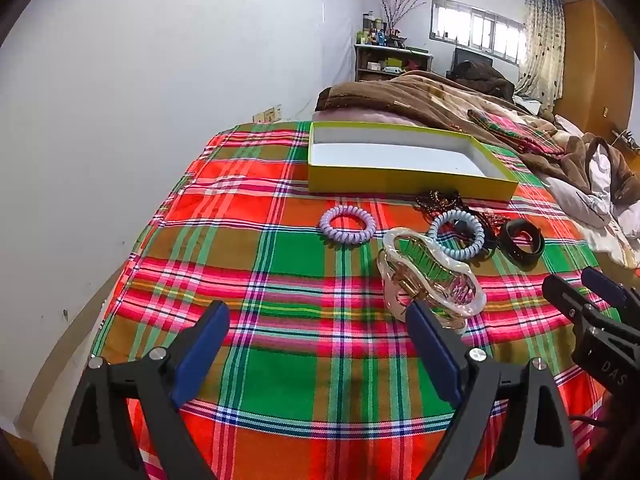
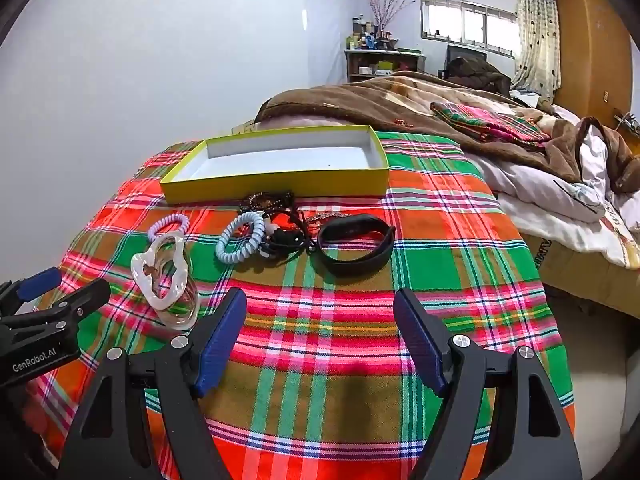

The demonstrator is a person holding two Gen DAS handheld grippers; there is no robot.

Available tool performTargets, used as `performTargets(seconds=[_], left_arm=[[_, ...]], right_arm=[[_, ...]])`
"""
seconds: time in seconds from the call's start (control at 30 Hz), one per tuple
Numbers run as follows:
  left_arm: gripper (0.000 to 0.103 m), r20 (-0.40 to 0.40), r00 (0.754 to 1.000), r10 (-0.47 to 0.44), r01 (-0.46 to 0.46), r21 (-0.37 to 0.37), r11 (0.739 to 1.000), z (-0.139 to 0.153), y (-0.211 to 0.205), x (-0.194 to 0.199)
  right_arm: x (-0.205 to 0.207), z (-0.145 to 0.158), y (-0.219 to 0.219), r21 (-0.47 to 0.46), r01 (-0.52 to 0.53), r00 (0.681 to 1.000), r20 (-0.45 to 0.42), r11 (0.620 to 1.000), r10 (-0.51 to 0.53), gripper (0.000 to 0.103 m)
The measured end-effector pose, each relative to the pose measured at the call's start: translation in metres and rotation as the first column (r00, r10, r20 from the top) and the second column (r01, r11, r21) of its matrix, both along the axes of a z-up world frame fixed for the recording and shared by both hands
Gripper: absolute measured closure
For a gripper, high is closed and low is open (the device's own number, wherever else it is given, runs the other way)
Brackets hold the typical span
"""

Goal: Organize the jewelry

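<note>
A shallow yellow box (image 1: 408, 182) (image 2: 276, 188) with a white inside stands empty at the far side of the plaid cloth. In front of it lie a lilac coil hair tie (image 1: 347, 225) (image 2: 168, 226), a pale blue coil hair tie (image 1: 456, 239) (image 2: 240, 242), a clear pearly hair claw (image 1: 430, 278) (image 2: 166, 280), a tangle of dark bead chains (image 1: 440, 202) (image 2: 272, 204) and a black wristband (image 1: 522, 242) (image 2: 356, 246). My left gripper (image 1: 316, 328) is open and empty, its right finger just before the claw. My right gripper (image 2: 320, 316) is open and empty, short of the wristband.
The plaid cloth (image 1: 280, 264) (image 2: 440, 240) covers a table beside a white wall on the left. A bed with a brown blanket (image 1: 440, 100) (image 2: 400, 100) and white bedding lies behind and to the right. The table's right edge drops to the floor (image 2: 592, 344).
</note>
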State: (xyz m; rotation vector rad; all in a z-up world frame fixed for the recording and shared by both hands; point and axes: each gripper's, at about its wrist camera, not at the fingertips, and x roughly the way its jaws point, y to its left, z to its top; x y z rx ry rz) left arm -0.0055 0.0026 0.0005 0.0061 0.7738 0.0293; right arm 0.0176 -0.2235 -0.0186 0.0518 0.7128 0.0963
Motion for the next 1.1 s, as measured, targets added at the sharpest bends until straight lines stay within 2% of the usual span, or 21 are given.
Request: performTargets(seconds=[1.1], left_arm=[[0.012, -0.008, 1.000, 0.019, -0.019, -0.001, 1.000, 0.0013, 0.0068, 0.0020]], right_arm=[[-0.0043, 0.0055, -0.0004, -0.006, -0.005, 1.000, 0.023, 1.000, 0.005, 0.027]])
